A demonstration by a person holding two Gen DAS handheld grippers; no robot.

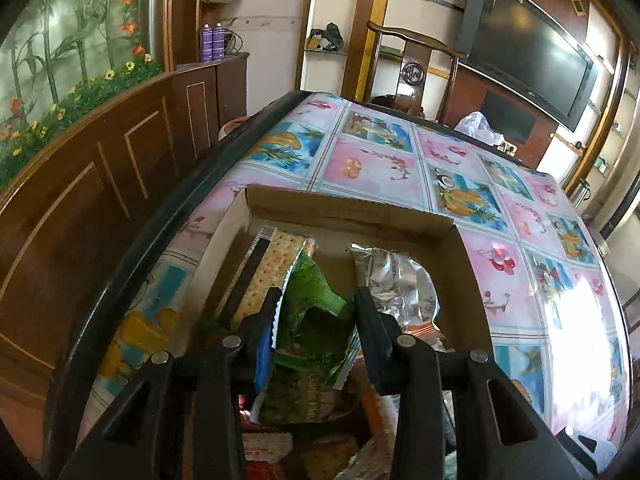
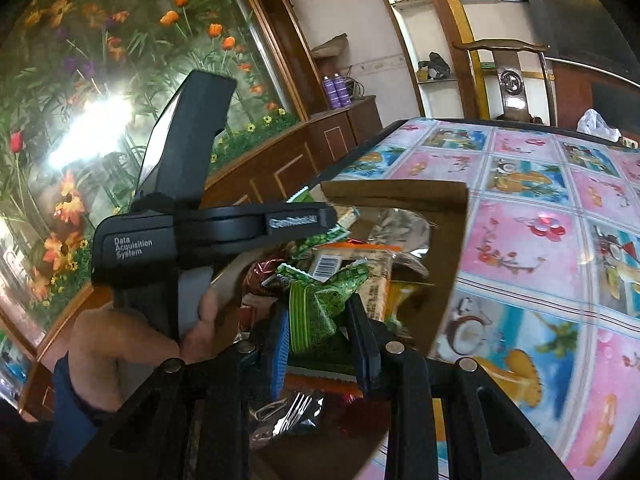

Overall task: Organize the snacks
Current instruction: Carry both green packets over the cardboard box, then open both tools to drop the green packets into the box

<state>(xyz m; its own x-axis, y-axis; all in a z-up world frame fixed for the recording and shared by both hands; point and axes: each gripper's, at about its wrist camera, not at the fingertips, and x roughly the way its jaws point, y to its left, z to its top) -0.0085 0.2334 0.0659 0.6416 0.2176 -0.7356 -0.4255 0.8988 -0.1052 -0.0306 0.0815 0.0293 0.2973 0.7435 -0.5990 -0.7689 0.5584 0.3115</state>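
Right wrist: both hand-held grippers (image 2: 316, 312) clamp green packets (image 2: 320, 300) above the crowded box (image 2: 448, 240).

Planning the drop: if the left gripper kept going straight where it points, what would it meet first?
Holding a green snack packet, the left gripper points into the brown cardboard box; probably the crinkled silver foil bag or cracker pack first, though depth is unclear.

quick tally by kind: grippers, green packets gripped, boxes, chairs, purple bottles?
Grippers: 2 (left gripper, right gripper)
Green packets gripped: 2 ()
Cardboard box: 1
Chair: 1
Purple bottles: 2
Total: 8
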